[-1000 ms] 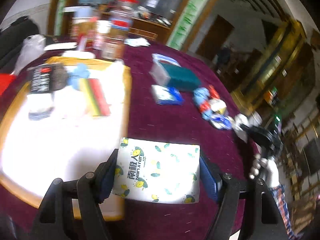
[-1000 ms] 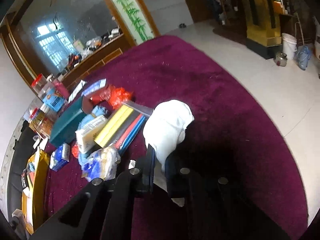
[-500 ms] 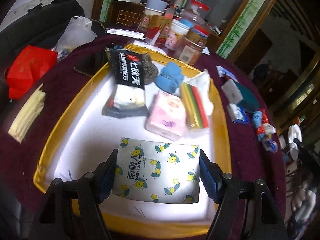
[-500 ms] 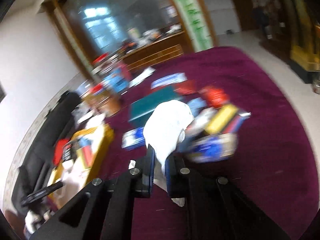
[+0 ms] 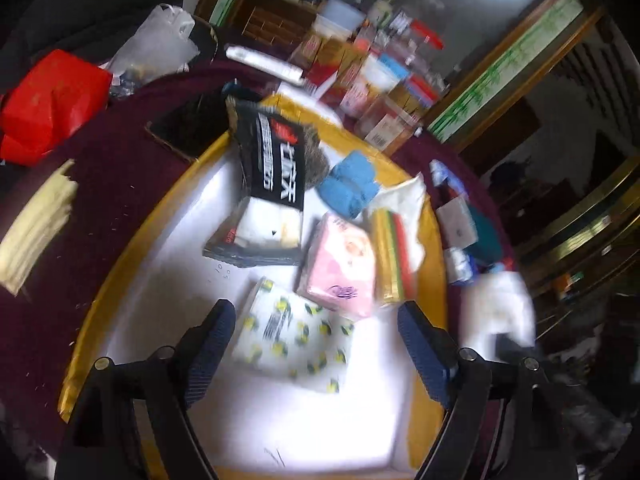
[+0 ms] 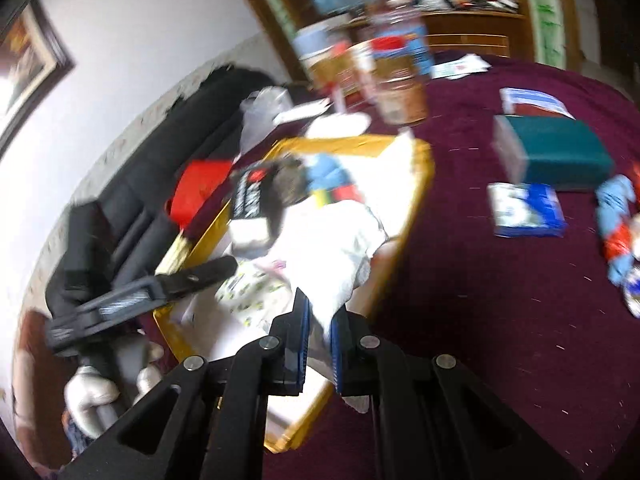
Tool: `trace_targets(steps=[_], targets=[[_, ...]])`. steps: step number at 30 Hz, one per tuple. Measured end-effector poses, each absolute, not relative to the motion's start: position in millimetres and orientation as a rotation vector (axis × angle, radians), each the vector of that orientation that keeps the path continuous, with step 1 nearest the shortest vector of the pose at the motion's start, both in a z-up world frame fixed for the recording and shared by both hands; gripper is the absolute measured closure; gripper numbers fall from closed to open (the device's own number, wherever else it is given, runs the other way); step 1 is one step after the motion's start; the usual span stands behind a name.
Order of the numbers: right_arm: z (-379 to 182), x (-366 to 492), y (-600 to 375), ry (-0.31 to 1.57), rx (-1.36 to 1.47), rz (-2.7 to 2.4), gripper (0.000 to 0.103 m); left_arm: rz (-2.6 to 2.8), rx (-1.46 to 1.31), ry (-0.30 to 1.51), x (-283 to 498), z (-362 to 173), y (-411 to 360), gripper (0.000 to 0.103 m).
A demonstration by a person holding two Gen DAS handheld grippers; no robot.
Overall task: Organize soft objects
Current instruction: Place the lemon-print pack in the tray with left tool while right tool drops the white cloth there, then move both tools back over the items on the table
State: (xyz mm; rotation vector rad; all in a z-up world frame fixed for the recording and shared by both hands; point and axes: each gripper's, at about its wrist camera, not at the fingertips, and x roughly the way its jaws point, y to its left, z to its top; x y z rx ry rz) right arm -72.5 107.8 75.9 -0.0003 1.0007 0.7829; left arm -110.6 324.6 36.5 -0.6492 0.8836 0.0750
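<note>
- The lemon-print tissue pack [image 5: 294, 342] is seen lying in the yellow-rimmed tray [image 5: 120, 264], beside a pink tissue pack [image 5: 340, 264].
- The left gripper [image 5: 316, 340] is being spread, its pads clear of the pack.
- A white cloth [image 6: 336, 256] is pinched by the right gripper [image 6: 318, 344], above the tray's edge.

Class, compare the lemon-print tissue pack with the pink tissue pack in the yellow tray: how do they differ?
The lemon-print tissue pack is white with yellow lemons; the pink tissue pack is plain pink. The lemon-print one lies nearer the camera, between the left gripper's opening fingers, untouched; the pink one lies beyond them. Both are soft packs lying flat.
</note>
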Motion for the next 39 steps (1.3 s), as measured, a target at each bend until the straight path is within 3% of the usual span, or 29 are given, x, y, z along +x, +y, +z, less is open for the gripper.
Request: trace_targets(steps=[4,6,7,8,18,28,39], targets=[[60.9,-76.7,145.0,1.021,-0.081,0.762,0.091,0.064,-0.691,0.778,-140.6,57.5,333.8,0.012],[52.5,-74.3,149.1,1.04,-0.088,0.748,0.07,0.068,-0.715,0.729,-154.9,65.1,339.4,0.011],[49.4,-72.4,149.8,1.049,-0.077,0.743,0.051,0.071,-0.728,0.705,-163.7,68.5,342.6,0.011],[48.7,-70.8,149.4,1.05,-0.066,0.741,0.041,0.072,-0.736,0.692,-167.6,70.3,345.1,0.011],[70.6,-67.6,117.0,0.971,-0.025,0.697,0.04,0.068,-0.803,0.666,-193.6,60.4,358.4,0.011],[26.3,-85.3,180.7,1.176,-0.271,0.813,0.04,0.069,-0.804,0.671,-198.1,56.4,352.6,0.011],[37.9,-46.8,168.2,1.128,-0.088,0.842,0.04,0.083,-0.777,0.691,-205.5,58.5,349.7,0.011]])
